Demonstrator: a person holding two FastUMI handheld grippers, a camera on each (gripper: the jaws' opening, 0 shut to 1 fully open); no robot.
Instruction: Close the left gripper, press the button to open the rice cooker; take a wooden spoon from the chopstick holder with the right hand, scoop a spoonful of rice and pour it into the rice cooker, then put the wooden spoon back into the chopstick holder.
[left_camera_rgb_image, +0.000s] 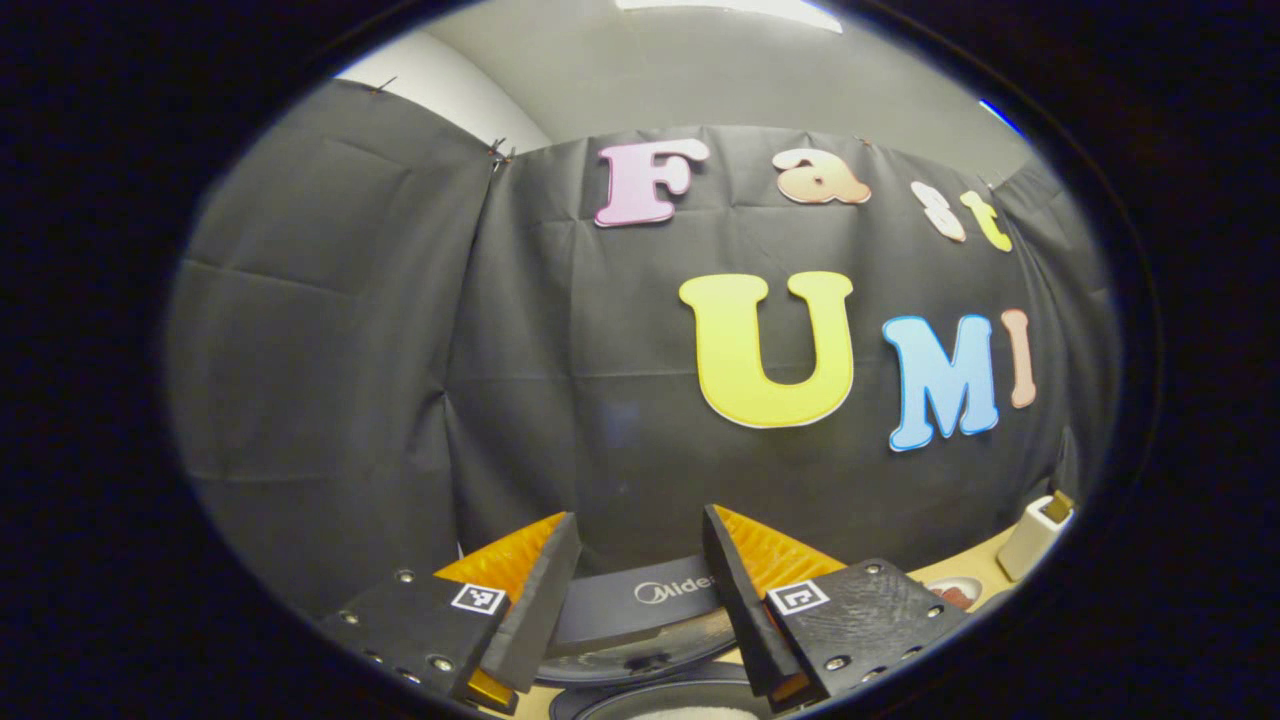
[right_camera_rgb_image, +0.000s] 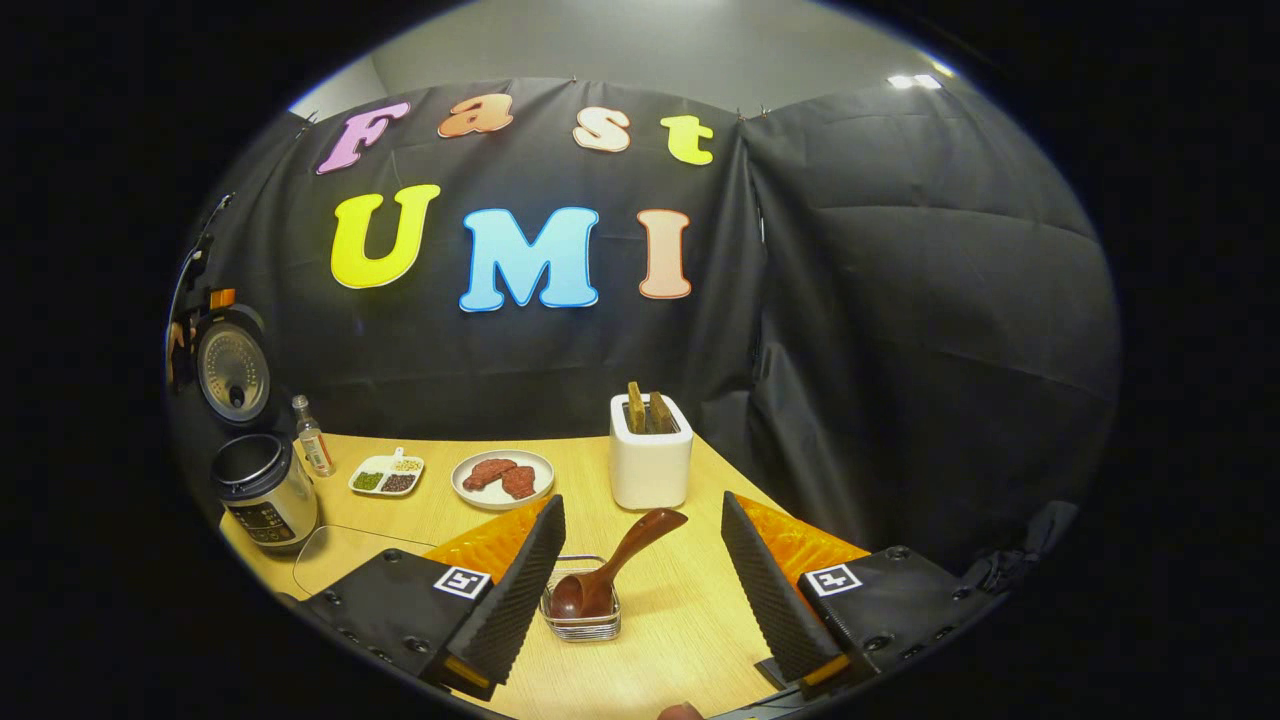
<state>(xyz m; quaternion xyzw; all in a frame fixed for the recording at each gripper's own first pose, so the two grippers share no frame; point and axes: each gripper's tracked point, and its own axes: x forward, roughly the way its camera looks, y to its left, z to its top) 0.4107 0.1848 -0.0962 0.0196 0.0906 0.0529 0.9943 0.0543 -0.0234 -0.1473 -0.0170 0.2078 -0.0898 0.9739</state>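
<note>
The rice cooker (right_camera_rgb_image: 262, 490) stands at the table's far left with its lid (right_camera_rgb_image: 232, 370) swung up and its pot showing. The wooden spoon (right_camera_rgb_image: 615, 565) rests bowl-down in the wire chopstick holder (right_camera_rgb_image: 582, 615), handle leaning up to the right. My right gripper (right_camera_rgb_image: 640, 530) is open just short of it, a finger on each side and touching nothing. My left gripper (left_camera_rgb_image: 640, 520) is open too, held low over the cooker. The raised lid (left_camera_rgb_image: 640, 600) sits between its fingers, untouched.
A white toaster (right_camera_rgb_image: 650, 455) with two slices stands behind the holder. A plate of meat (right_camera_rgb_image: 502, 478), a small divided dish (right_camera_rgb_image: 387, 475) and a little bottle (right_camera_rgb_image: 313, 437) line the back of the table. A clear board (right_camera_rgb_image: 340, 550) lies beside the cooker.
</note>
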